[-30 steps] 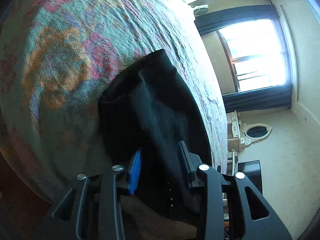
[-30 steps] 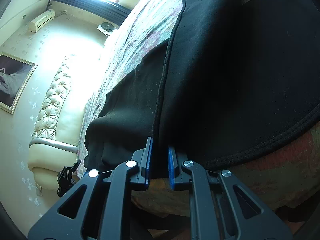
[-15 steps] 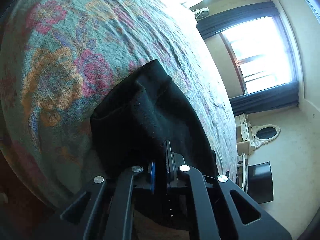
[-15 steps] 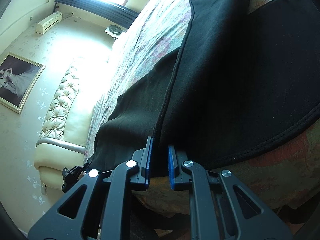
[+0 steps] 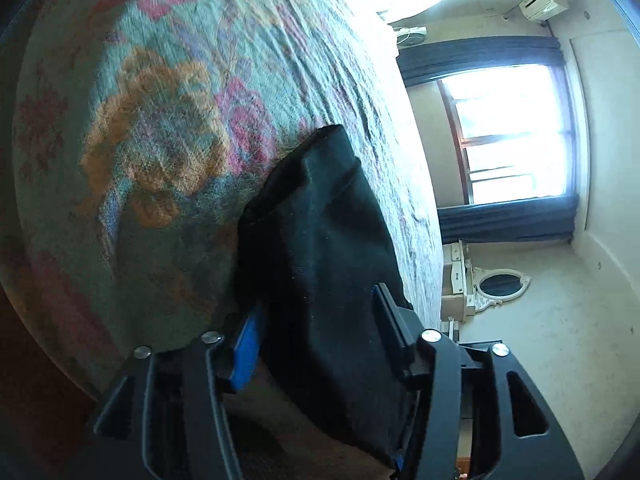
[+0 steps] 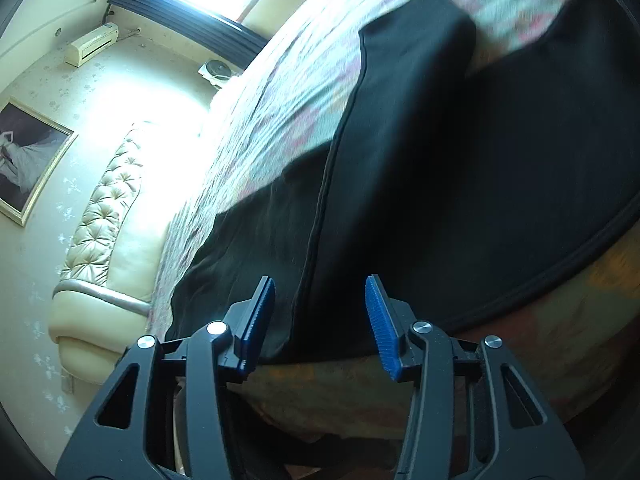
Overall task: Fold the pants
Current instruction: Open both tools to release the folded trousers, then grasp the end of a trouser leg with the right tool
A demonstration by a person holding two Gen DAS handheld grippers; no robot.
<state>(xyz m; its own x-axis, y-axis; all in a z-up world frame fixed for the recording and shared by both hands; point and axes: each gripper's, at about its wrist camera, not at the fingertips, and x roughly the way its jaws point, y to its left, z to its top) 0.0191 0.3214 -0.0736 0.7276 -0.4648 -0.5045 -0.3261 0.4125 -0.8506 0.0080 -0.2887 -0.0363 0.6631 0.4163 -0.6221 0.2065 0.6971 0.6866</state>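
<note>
Black pants (image 6: 440,184) on floral bedspread (image 5: 160,128)

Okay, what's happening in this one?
A person with a gripper in each hand is folding black pants on a bed with a floral bedspread. The pants lie partly folded near the edge of the bed. Both grippers have just been opening: the left gripper stands open with dark fabric between its fingers, not pinched, and the right gripper is open over the near edge of the pants, its blue pads clear of the cloth. Nothing is gripped at this moment.
</note>
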